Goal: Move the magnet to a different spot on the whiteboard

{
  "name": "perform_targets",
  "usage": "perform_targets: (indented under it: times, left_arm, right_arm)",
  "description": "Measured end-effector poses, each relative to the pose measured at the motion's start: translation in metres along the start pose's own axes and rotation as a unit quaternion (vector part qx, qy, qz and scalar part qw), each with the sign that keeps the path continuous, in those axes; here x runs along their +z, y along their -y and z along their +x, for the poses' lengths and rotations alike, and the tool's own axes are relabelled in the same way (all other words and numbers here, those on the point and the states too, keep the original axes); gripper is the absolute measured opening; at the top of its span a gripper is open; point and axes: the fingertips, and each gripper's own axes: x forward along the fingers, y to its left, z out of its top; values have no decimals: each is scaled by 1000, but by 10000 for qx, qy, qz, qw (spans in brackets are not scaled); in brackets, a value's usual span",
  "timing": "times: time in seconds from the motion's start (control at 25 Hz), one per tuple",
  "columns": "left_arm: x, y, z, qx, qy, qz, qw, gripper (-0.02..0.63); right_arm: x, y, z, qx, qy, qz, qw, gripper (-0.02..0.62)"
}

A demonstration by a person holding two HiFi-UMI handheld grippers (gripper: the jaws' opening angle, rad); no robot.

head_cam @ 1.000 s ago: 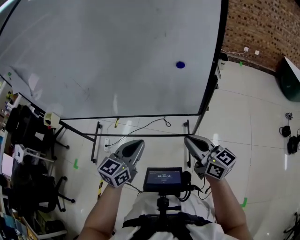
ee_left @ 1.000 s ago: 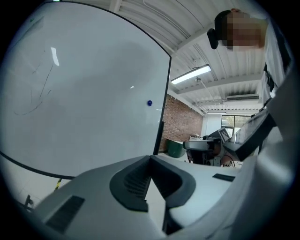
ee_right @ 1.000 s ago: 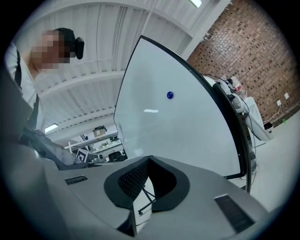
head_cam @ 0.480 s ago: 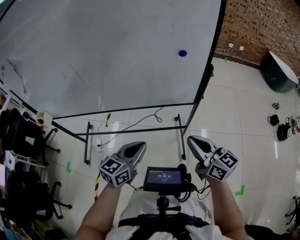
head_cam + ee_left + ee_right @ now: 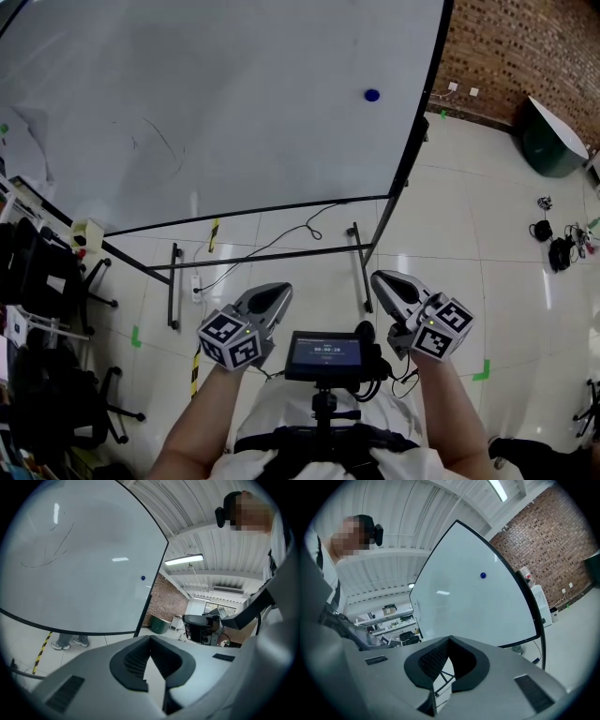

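Whiteboard [image 5: 234,94] top cut off | magnet [image 5: 372,95] near right edge | left gripper [image 5: 273,292], right gripper [image 5: 383,280]: fingers closed, empty

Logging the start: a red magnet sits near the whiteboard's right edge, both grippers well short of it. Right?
No: the magnet is blue, not red, as the head view shows. It does sit near the whiteboard's right edge, with the left gripper and right gripper well short of it.

Glossy, smooth whiteboard [image 5: 234,94] ahead of the matt grey plastic left gripper [image 5: 150,637] and right gripper [image 5: 449,638], ribbed black pads [image 5: 136,656], shiny tiled floor [image 5: 487,253] below them, rough brick wall [image 5: 525,47] to their right
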Motion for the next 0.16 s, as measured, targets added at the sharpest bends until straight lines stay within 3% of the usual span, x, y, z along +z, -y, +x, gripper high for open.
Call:
perform_targets:
  times: [0.16]
  left_arm:
    - [-10,-6,-10,-28,-123,-47,9999,25]
  right_arm:
    - [-6,-9,9,6,-41,8,10000,31]
